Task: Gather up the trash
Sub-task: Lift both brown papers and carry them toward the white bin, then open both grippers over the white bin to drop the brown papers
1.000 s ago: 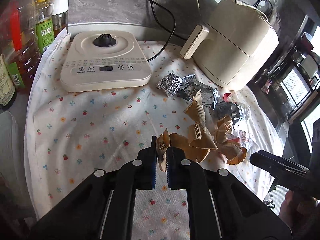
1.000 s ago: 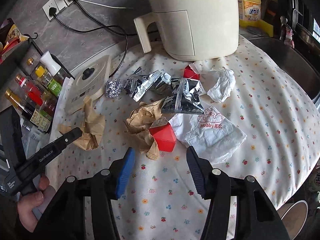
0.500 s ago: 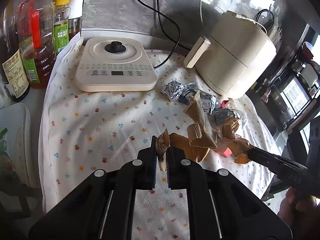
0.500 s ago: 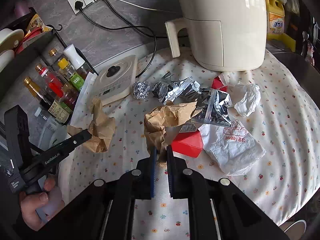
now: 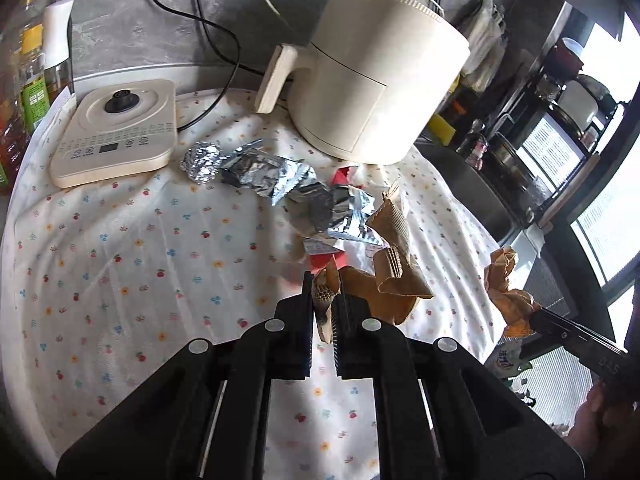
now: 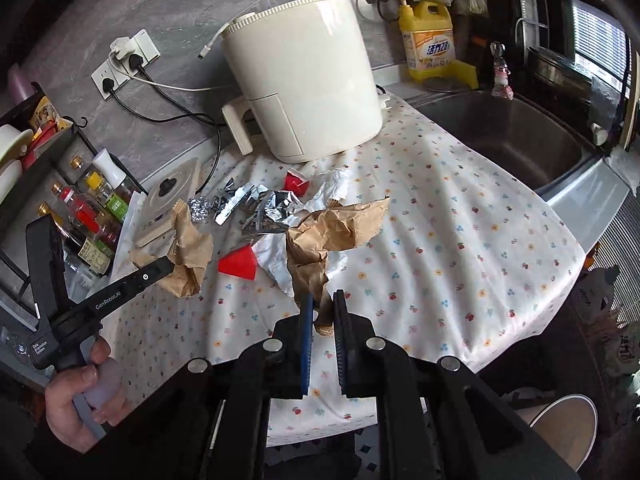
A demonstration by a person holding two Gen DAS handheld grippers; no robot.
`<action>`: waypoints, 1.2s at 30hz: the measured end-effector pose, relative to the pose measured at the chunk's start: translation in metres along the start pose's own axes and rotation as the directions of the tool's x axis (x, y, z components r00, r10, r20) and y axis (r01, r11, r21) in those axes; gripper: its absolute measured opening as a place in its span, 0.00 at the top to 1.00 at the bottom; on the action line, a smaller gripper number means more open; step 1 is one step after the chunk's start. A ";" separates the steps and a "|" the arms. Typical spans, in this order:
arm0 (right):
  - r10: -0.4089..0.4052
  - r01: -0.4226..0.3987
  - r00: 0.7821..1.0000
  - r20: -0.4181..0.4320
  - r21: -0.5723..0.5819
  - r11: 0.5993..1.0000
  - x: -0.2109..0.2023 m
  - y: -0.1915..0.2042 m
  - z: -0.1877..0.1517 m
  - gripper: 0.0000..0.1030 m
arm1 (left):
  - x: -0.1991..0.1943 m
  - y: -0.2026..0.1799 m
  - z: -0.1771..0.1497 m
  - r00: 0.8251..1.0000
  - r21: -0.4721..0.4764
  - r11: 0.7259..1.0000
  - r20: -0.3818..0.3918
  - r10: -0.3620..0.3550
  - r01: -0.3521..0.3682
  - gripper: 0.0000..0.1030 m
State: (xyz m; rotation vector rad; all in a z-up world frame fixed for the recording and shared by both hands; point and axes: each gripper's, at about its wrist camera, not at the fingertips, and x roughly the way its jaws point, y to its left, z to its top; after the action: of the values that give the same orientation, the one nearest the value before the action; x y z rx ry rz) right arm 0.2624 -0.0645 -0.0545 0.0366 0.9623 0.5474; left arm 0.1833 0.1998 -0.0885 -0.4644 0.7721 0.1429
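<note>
My left gripper (image 5: 325,294) is shut on a crumpled brown paper bag (image 5: 394,276), held above the flowered cloth (image 5: 120,264). My right gripper (image 6: 324,302) is shut on a second crumpled brown paper bag (image 6: 336,228), which is lifted off the cloth. Each view also shows the other tool: the right gripper (image 5: 538,317) with its brown paper (image 5: 505,280), and the left gripper (image 6: 166,266) with its brown paper (image 6: 191,246). On the cloth lie a foil ball (image 5: 202,160), silver wrappers (image 5: 280,176), a red carton (image 6: 239,265) and a white plastic bag (image 6: 276,258).
A cream air fryer (image 5: 372,92) stands at the back, with a flat cream appliance (image 5: 116,144) to its left. Bottles (image 6: 92,216) line the left side. A sink (image 6: 500,132) and a yellow detergent bottle (image 6: 428,44) are on the right. A cup-like rim (image 6: 564,432) shows below the counter.
My right gripper closed on the brown paper bag and lifted it off the cloth. Both grippers then swung to the right, each carrying its brown paper.
</note>
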 end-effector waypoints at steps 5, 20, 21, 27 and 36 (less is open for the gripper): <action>-0.095 0.093 0.995 0.010 0.108 0.990 -0.035 -0.067 -0.021 0.89 | 0.020 -0.060 -0.012 0.996 0.071 0.995 -0.047 -0.071 0.074 0.92; -0.275 0.250 0.961 0.019 0.359 0.899 -0.126 -0.208 -0.097 0.89 | 0.056 -0.230 -0.069 0.958 0.267 0.929 -0.198 -0.207 0.256 0.92; -0.284 0.258 0.959 0.016 0.372 0.892 -0.131 -0.216 -0.103 0.89 | 0.056 -0.241 -0.074 0.955 0.278 0.923 -0.208 -0.214 0.267 0.92; -0.323 0.297 0.946 -0.017 0.446 0.845 -0.156 -0.258 -0.141 0.87 | 0.062 -0.297 -0.105 0.933 0.331 0.885 -0.262 -0.246 0.326 0.92; -0.371 0.335 0.928 -0.025 0.492 0.804 -0.190 -0.299 -0.185 0.47 | 0.069 -0.359 -0.155 0.905 0.369 0.846 -0.332 -0.266 0.384 0.92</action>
State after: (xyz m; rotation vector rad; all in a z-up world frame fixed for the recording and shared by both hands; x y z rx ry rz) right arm 0.1592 -0.4487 -0.0963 0.3252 0.9874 -0.0569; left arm 0.2382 -0.1931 -0.1073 -0.1892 0.9495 -0.4183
